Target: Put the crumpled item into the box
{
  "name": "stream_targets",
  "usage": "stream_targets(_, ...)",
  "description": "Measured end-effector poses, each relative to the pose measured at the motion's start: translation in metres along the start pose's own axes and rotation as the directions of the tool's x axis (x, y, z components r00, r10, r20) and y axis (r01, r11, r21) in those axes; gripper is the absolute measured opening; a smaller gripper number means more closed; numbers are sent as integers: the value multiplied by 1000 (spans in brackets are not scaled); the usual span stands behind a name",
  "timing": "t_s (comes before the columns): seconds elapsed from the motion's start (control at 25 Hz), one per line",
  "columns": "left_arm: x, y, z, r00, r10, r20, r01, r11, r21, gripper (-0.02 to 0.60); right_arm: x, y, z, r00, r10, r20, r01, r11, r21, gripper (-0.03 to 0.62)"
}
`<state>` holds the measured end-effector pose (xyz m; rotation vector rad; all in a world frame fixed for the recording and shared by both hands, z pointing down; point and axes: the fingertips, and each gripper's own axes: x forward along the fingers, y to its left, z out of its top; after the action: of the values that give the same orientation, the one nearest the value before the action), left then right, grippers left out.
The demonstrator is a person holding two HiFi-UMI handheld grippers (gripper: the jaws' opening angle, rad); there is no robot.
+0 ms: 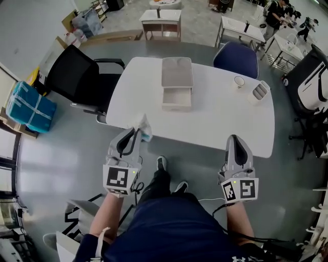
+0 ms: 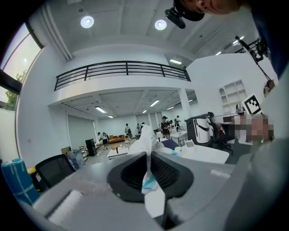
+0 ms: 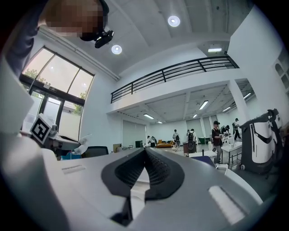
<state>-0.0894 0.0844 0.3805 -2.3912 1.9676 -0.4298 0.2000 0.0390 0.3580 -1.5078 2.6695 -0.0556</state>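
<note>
My left gripper [image 1: 134, 131] is shut on a crumpled white and blue wrapper [image 1: 144, 127], held up at the near left edge of the white table [image 1: 205, 117]. In the left gripper view the crumpled wrapper [image 2: 148, 149] sticks up and hangs down between the closed black pads. The box [image 1: 177, 98], an open white drawer under a grey tray unit [image 1: 177, 71], stands at the table's middle far side. My right gripper [image 1: 234, 140] is shut with nothing in it, raised before the table's near right edge. In the right gripper view its pads [image 3: 145, 155] meet.
A small white cup [image 1: 239, 81] and a white organiser [image 1: 258, 92] sit at the table's right. A black office chair [image 1: 77, 77] stands left of the table and a blue chair [image 1: 237, 59] behind it. People work at far desks [image 1: 277, 15].
</note>
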Motion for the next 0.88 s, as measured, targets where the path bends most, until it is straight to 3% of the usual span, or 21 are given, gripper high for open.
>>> stream_targets(0.32, 71, 24, -12, 997, -80, -4, 80, 996, 38, 31, 44, -10, -2, 997, -69, -23, 67, 997, -49, 2)
stream_targets(0.88, 184, 68, -46, 970, -238, -52, 241, 969, 60, 31, 147, -5, -21, 983, -158, -95, 145, 981, -125, 2)
